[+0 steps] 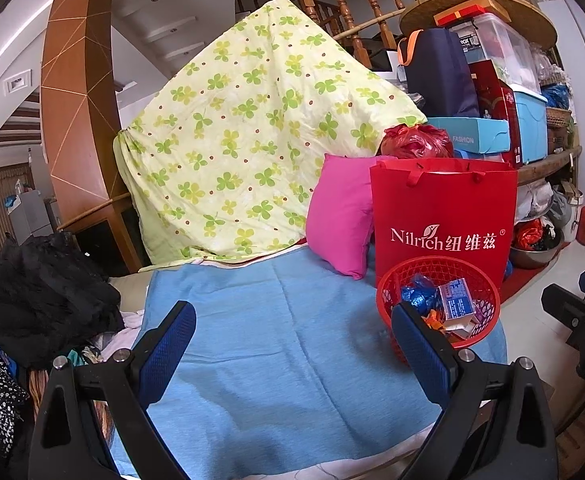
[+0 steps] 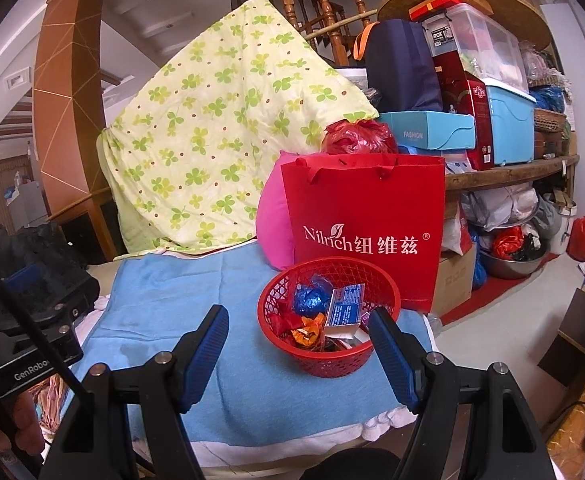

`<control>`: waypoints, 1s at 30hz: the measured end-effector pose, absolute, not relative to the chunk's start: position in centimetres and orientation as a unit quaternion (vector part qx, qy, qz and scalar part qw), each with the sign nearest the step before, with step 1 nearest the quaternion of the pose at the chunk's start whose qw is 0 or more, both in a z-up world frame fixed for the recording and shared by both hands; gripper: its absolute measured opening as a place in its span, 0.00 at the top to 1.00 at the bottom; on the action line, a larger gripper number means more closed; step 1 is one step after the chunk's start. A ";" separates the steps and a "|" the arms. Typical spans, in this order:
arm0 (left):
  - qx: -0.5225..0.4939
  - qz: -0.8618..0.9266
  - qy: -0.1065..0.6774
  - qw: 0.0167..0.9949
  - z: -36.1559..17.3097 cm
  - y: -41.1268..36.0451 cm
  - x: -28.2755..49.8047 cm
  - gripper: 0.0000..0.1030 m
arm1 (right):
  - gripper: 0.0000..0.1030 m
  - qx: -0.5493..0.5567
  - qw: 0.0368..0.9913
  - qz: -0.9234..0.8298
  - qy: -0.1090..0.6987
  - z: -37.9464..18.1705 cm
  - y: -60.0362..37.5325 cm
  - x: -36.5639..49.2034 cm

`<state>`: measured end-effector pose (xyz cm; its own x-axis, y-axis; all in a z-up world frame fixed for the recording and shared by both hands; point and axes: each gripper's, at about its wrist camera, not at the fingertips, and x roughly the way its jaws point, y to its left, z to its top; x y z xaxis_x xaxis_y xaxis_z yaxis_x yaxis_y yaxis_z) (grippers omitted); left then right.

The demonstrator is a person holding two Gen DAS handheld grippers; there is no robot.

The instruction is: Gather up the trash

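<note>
Nearest the lens, the left gripper (image 1: 294, 330) has its blue-padded fingers spread wide apart over the blue blanket (image 1: 276, 320), holding nothing. The right gripper (image 2: 298, 334) is likewise spread wide and holds nothing, its right finger (image 2: 392, 344) overlapping the near rim of the red basket (image 2: 328, 362). At the left edge of the right wrist view the body of the other gripper shows the partly cut-off lettering "GenRobo".

The basket sits on the blanket toward its right edge, and the trash lies inside it: a crumpled blue wrapper (image 2: 311, 299), an orange wrapper (image 2: 306, 333), red wrappers and a small blue and white box (image 2: 344, 306) whose print is too small to read.

Just behind the basket stands a red paper bag (image 2: 366, 216) printed in white with "Nilrich", three Chinese characters and an ® mark. A pink pillow (image 2: 274, 228) leans beside the bag on its left, and a clover-print quilt (image 2: 212, 128) is piled behind. On the shelf further back a light blue box (image 2: 426, 130) reads "FASHION", and a black label higher up reads "ROX" (image 2: 437, 36).
</note>
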<state>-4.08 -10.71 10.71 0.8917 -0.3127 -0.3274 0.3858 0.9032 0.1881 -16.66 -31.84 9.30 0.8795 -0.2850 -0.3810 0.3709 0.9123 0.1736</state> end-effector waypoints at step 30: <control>0.130 -0.189 0.148 0.962 10.8 -9.6 -4.3 0.05 | 0.26 0.120 0.962 -0.180 0.170 9.5 -31.7 -17.0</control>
<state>-4.30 -9.59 10.82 0.8847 -0.3254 -0.3339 0.4021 0.8949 0.1935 -17.03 -31.71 9.52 0.8780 -0.3048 -0.3691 0.3860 0.9068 0.1693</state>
